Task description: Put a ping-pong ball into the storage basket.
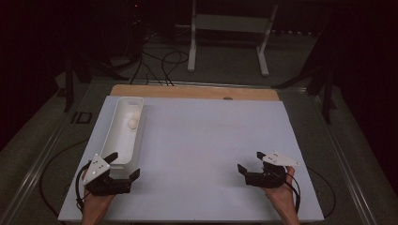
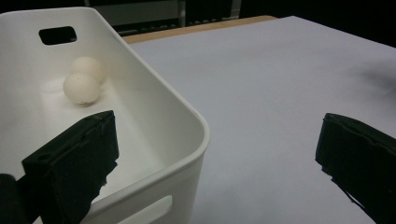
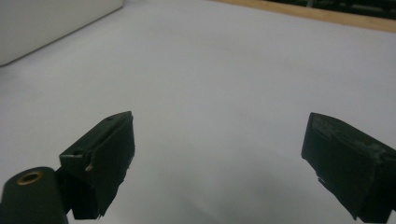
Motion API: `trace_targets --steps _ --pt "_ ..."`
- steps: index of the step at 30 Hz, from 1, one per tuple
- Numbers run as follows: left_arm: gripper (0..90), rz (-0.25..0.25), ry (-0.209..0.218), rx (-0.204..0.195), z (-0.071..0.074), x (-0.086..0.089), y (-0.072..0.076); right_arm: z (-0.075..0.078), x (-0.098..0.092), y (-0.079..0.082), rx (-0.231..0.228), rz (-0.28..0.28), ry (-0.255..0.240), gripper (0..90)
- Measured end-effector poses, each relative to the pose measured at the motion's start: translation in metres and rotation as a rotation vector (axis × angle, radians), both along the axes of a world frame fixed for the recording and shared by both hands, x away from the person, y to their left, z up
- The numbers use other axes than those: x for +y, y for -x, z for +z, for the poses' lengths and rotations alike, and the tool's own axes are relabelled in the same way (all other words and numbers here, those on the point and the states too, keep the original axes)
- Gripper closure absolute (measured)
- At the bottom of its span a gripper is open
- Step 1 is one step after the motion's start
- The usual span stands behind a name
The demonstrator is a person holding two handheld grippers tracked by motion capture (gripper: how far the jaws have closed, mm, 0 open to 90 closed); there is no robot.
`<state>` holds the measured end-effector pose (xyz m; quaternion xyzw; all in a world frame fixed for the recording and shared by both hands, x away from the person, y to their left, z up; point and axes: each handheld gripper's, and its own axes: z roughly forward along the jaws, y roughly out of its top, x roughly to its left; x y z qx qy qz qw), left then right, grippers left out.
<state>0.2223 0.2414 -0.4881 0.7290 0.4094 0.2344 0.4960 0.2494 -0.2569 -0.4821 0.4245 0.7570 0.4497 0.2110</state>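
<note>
The bin [image 1: 123, 133] runs lengthwise toward 12 o'clock on the desk [image 1: 206, 140] – the left gripper [image 1: 123, 165] straddles its near corner, jaws wide, with the egg [image 2: 81, 87] dead ahead inside. The right gripper [image 1: 250, 161] stands well apart, jaws wide, empty.

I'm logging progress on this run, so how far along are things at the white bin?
Done: two pale balls lie in the white bin. In hand: nothing; the left claw is open astride the bin's near corner, the right claw open over bare table. Left: nothing I can see.
</note>
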Motion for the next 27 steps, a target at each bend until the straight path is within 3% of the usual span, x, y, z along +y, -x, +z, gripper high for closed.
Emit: trace_targets --steps 9,27 --pt "0.0 0.003 -0.002 0.0 0.0 0.001 -0.001 -0.002 -0.007 0.01 -0.079 -0.03 -0.018 9.4" --pt "0.0 0.017 -0.001 -0.004 0.0 0.002 -0.001 -0.004 -0.014 0.022 -0.135 -0.048 -0.038 9.4"
